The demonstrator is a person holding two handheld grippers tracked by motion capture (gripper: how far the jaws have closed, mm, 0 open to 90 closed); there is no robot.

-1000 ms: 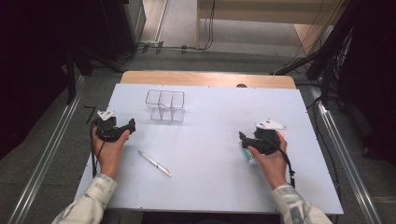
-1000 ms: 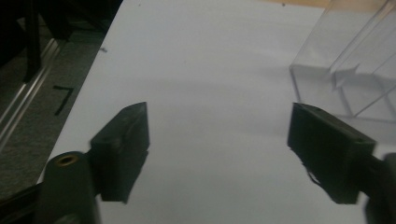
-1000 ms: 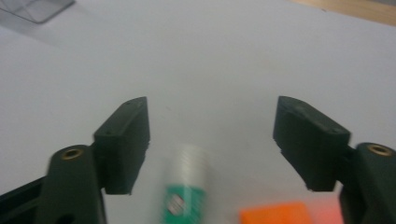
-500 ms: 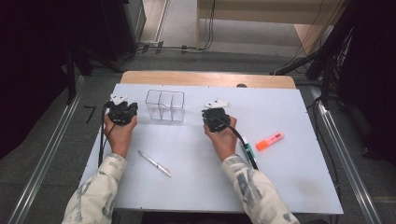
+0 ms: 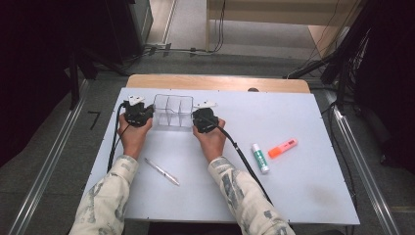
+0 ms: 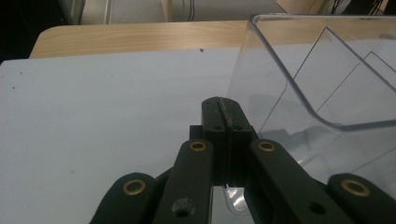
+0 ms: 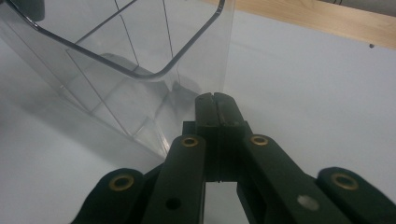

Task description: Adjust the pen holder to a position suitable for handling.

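Both grippers have been brought inward within the last second: the left gripper (image 5: 138,115) and right gripper (image 5: 204,122) are now set against opposite ends of the clear plastic divided organiser box (image 5: 172,111) at the white table's (image 5: 313,196) far left, jaws pressed together and empty. A two-sided push or lift of the box is suggested; the orange highlighter (image 5: 283,148), glue stick (image 5: 260,157) and pen (image 5: 162,171) are left lying.

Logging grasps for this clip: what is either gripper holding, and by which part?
Nothing: left gripper and right gripper are shut empty, flanking the clear organizer.
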